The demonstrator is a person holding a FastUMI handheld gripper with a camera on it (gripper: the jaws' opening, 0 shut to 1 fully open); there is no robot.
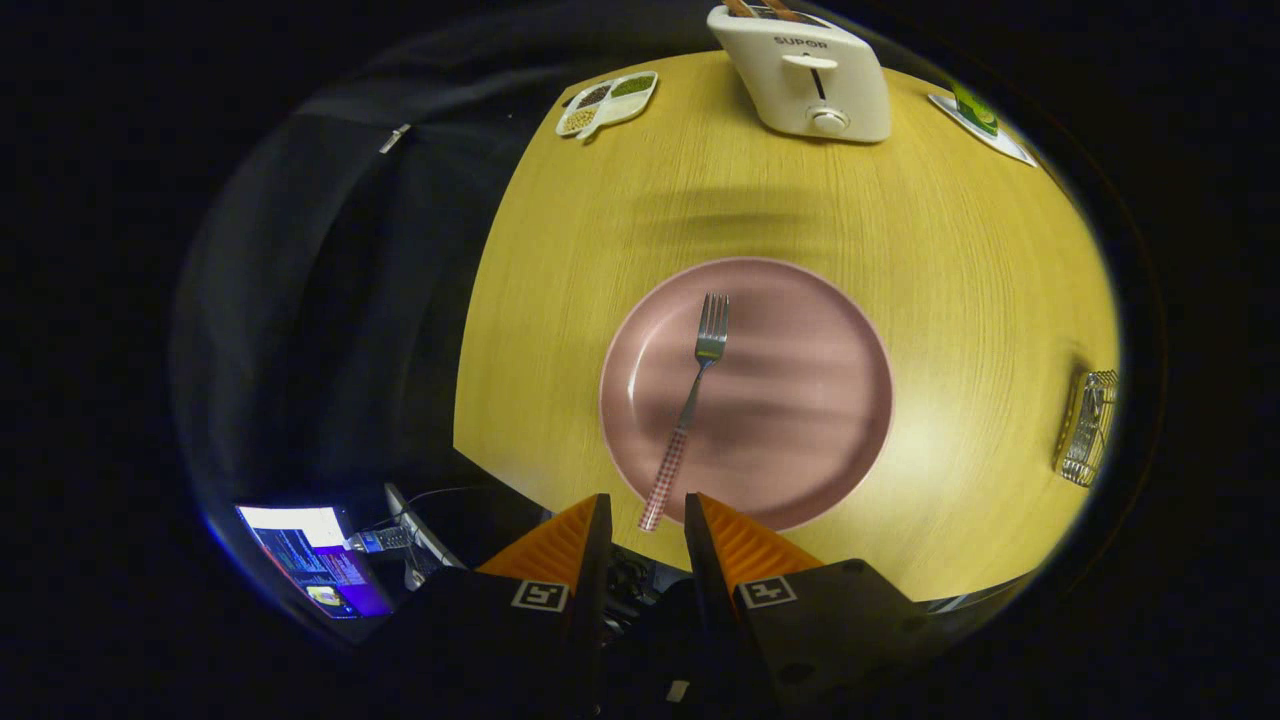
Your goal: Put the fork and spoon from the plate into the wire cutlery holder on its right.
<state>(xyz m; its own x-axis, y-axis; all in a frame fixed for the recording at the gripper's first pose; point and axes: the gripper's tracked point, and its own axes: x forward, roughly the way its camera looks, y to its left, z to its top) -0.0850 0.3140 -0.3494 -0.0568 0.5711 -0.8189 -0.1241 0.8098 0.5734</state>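
**Fork on pink plate, gripper poised at its handle end**

Seen from the gripper view, looking down on a yellow wooden table. Gripper at 6 o'clock of the pink plate, fingers parted by a narrow gap, nothing held between them. Fork lying on the plate's left half, tines toward 12 o'clock, checked handle running down toward 6 o'clock and ending at the plate's near rim, just ahead of the gap between the fingers. No contact between fingers and handle. Wire cutlery holder at 3 o'clock of the plate, well apart from it, near the table's right edge; contents too small to tell. White toaster at 12 o'clock, beyond the plate at the table's far edge. Divided dish of beans and grains at 11 o'clock. White tray with something green at 1 o'clock. Lit laptop screen off the table, at 8 o'clock of the fingers
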